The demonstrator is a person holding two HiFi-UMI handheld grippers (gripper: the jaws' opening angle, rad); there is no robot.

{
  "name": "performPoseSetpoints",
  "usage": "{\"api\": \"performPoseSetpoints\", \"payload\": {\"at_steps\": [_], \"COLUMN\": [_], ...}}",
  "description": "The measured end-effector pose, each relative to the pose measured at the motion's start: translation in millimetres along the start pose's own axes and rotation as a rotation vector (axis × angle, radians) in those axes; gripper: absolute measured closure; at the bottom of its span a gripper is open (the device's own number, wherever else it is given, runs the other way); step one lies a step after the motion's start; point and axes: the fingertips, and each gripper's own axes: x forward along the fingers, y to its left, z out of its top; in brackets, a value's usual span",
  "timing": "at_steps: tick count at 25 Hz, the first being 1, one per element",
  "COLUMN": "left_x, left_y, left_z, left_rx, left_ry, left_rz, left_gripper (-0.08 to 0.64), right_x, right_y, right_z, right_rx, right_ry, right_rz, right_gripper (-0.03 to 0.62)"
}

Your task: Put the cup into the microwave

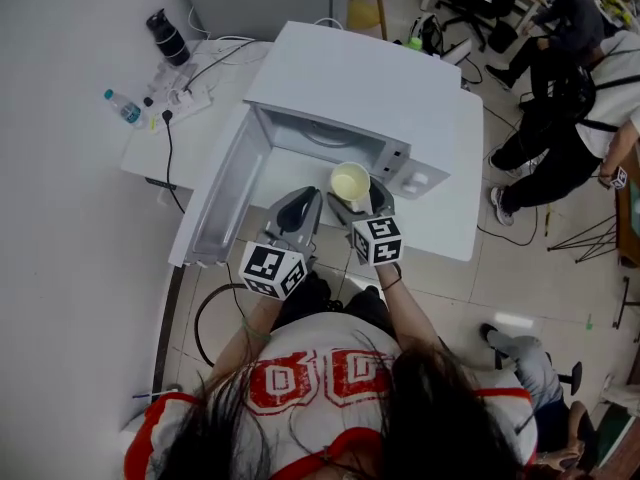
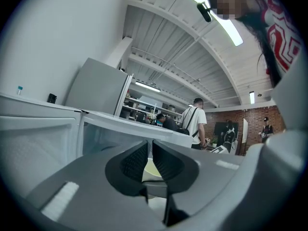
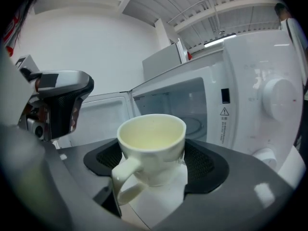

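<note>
Cream-white ceramic cup (image 3: 151, 146), empty, upright, gripped by the right gripper (image 1: 354, 198). Its fingers (image 3: 206, 165) press the cup's body from both sides. In the right gripper view the handle points toward the camera, at about 7 o'clock on the cup.

Cup position: just in front of the white microwave (image 1: 370, 88), outside the cavity mouth and over the white tabletop (image 1: 445, 223). Cannot tell whether its base touches the tabletop.

Microwave door (image 1: 215, 203) is swung wide open, hanging off the cavity's 9 o'clock side in the head view. Glass turntable (image 1: 325, 136) is visible inside. Control panel with round knob (image 3: 279, 97) sits at 3 o'clock of the opening.

Left gripper (image 1: 300, 213) hangs just beside the right one, at the cup's 8 o'clock in the head view, apart from it. Its ribbed pads (image 2: 133, 163) are closed to a thin slit with nothing between them; a sliver of the cup shows beyond the slit.

At 10 o'clock in the head view, a second white surface carries a clear water bottle (image 1: 124, 108), a dark flask (image 1: 168, 36) and a power strip (image 1: 185, 98) with cables. People stand and sit at 2 o'clock.
</note>
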Motion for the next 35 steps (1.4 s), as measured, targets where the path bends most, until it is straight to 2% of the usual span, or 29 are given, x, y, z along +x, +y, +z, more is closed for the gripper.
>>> {"api": "performPoseSetpoints", "payload": {"at_steps": [12, 21, 35], "left_x": [-4.3, -9.4, -5.9], "left_y": [17.7, 33.7, 43.6], "left_z": [3.5, 1.1, 5.0], "left_rx": [-0.008, -0.015, -0.014], "left_ry": [0.016, 0.037, 0.036], "left_rz": [-0.055, -0.062, -0.062], "left_gripper": [0.543, 0.543, 0.543], "right_x": [58.0, 95.9, 122.2], "right_y": [-32.2, -59.1, -72.3], "right_z": [28.9, 39.0, 39.8], "right_rx": [0.037, 0.016, -0.021], "right_ry": [-0.02, 0.003, 0.034], "right_rz": [-0.116, -0.179, -0.206], "right_gripper": [0.184, 0.184, 0.184]}}
